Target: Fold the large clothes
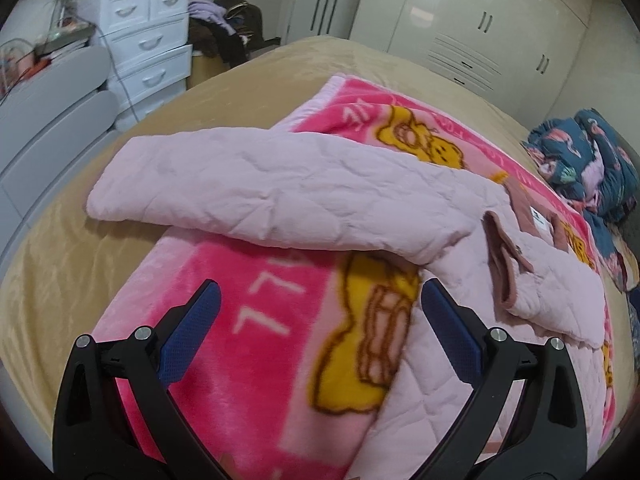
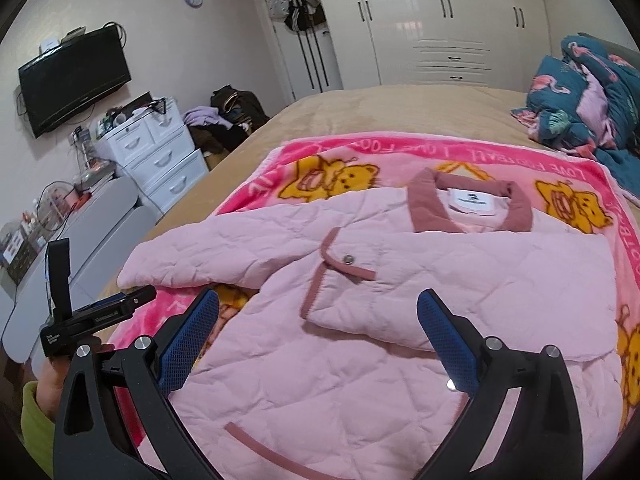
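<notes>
A light pink quilted jacket [image 2: 360,360] with a dusty-rose collar [image 2: 424,204] lies face up on a pink bear-print blanket [image 2: 340,152] on the bed. Its right-hand sleeve [image 2: 400,292] is folded across the chest, its other sleeve [image 1: 280,196] stretches out to the left. My left gripper [image 1: 320,304] is open and empty, above the blanket just below that outstretched sleeve. My right gripper [image 2: 318,312] is open and empty above the jacket's lower body, near the folded cuff. The left gripper's body [image 2: 96,312] shows at the left of the right wrist view.
A tan bedspread [image 2: 380,108] covers the bed. A crumpled teal flamingo quilt [image 2: 580,96] lies at the far right. A white drawer unit [image 2: 160,152], a grey bench [image 2: 100,240], a wall TV [image 2: 72,76] and wardrobes [image 2: 440,20] surround the bed.
</notes>
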`<state>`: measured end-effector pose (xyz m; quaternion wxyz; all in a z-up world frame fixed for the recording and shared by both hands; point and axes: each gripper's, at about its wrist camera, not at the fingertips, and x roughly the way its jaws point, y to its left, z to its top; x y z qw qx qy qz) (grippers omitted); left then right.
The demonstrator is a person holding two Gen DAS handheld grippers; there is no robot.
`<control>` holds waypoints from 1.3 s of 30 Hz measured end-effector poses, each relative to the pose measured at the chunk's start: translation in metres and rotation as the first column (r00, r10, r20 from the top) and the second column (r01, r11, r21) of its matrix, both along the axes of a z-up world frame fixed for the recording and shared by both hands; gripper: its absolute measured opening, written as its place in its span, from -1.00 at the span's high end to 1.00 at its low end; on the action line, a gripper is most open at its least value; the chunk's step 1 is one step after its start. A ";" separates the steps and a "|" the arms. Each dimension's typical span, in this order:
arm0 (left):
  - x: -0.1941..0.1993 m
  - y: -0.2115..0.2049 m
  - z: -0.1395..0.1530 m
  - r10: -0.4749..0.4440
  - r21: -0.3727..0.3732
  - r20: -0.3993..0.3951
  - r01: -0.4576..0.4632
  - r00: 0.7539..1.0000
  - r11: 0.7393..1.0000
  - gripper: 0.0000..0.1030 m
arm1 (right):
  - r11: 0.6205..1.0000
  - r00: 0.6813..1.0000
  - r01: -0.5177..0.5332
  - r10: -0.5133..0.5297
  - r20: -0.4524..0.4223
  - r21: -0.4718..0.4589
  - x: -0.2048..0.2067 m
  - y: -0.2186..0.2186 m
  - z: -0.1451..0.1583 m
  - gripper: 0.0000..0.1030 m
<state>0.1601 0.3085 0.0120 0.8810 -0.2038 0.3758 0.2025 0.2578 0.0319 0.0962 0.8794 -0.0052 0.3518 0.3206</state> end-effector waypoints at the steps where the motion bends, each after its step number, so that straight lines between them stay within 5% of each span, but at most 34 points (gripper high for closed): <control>1: -0.001 0.002 -0.001 0.005 -0.003 0.001 -0.005 1.000 1.000 -0.82 | 1.000 1.000 -0.008 0.008 -0.002 -0.003 0.000 0.005 -0.001 -0.92; 18: -0.015 0.060 -0.035 0.130 -0.121 -0.003 -0.129 0.992 0.984 -0.82 | 0.986 0.988 -0.152 0.150 -0.023 -0.070 -0.009 0.086 -0.025 -0.92; 39: -0.033 0.126 -0.069 0.337 -0.324 0.049 -0.305 0.940 0.896 -0.82 | 0.954 0.959 -0.278 0.270 -0.081 -0.115 -0.010 0.163 -0.069 -0.92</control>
